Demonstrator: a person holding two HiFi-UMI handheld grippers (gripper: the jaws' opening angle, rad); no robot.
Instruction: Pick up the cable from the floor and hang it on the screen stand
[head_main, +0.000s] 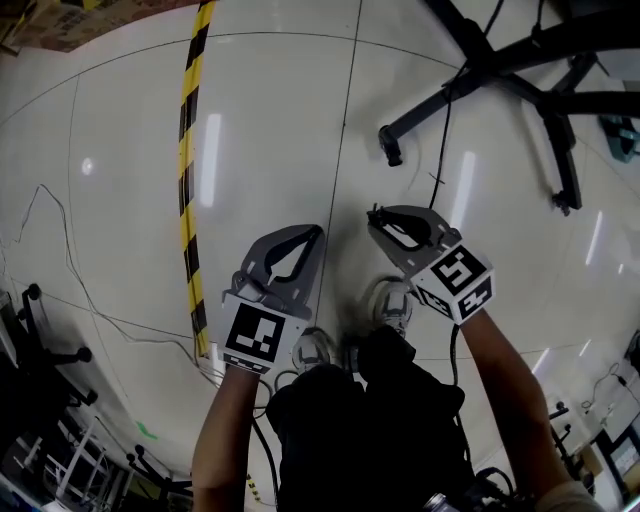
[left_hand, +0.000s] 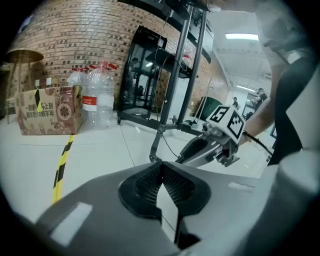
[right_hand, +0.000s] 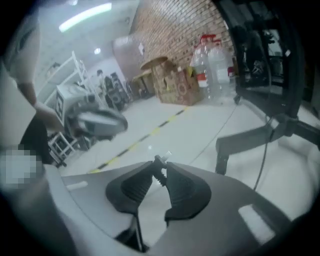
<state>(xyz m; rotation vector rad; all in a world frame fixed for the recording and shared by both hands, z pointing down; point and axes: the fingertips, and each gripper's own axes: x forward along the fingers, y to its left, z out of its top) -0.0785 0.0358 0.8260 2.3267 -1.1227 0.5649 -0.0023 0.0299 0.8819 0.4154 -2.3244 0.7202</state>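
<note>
The right gripper (right_hand: 159, 171) pinches the cable (right_hand: 161, 161) end at its jaws' tips; the left gripper (left_hand: 161, 172) is closed, empty.

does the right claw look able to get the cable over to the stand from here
Probably yes. The right claw grips the cable by its end, and only open floor lies between it and the stand. The left claw sits off to the side.

Plug-ended cable (right_hand: 159, 175) (black) in right gripper (head_main: 378, 215)
</note>
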